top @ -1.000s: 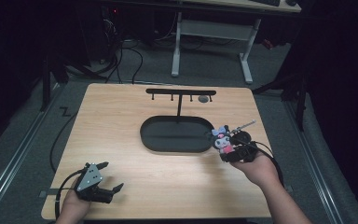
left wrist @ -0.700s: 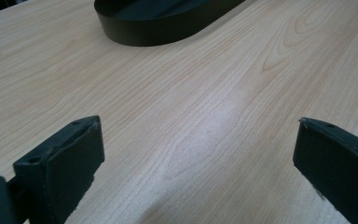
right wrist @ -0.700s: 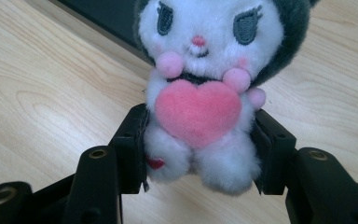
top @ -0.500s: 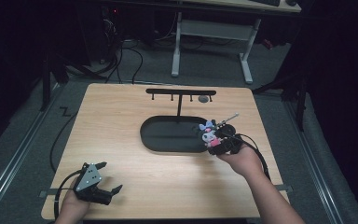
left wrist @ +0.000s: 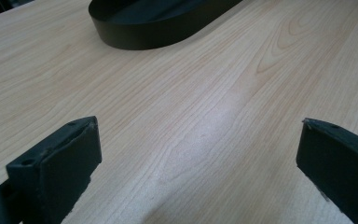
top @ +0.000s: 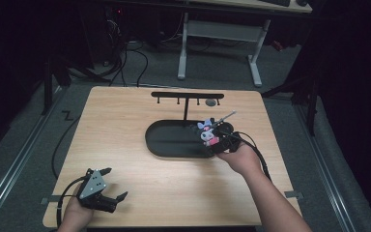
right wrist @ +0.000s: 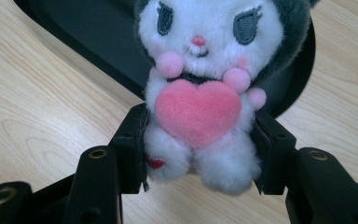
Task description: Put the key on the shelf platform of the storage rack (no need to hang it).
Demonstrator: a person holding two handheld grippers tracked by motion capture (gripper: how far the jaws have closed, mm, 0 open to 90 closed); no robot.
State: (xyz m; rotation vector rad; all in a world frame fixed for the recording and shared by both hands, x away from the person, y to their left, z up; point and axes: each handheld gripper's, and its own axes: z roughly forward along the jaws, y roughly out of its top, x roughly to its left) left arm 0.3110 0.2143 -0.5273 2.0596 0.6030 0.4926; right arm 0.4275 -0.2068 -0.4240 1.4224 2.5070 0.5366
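A small plush toy, white with a grey hood and a pink heart on its chest, is pinched at the waist between the jaws of my right gripper. In the high view that right gripper holds the plush toy over the right end of the black oval tray. A thin metal chain or pin sticks up from the toy toward the back right. My left gripper rests near the table's front left corner, jaws wide apart, with bare wood between its fingers.
A black T-shaped hanger stand with several small hooks rises behind the tray. The wooden table has bare room left of and in front of the tray. Cables trail from both grippers off the table's edges.
My right gripper carried the plush toy to the left and slightly away from me, from the tray's right rim to over its right end. The left gripper stayed put.
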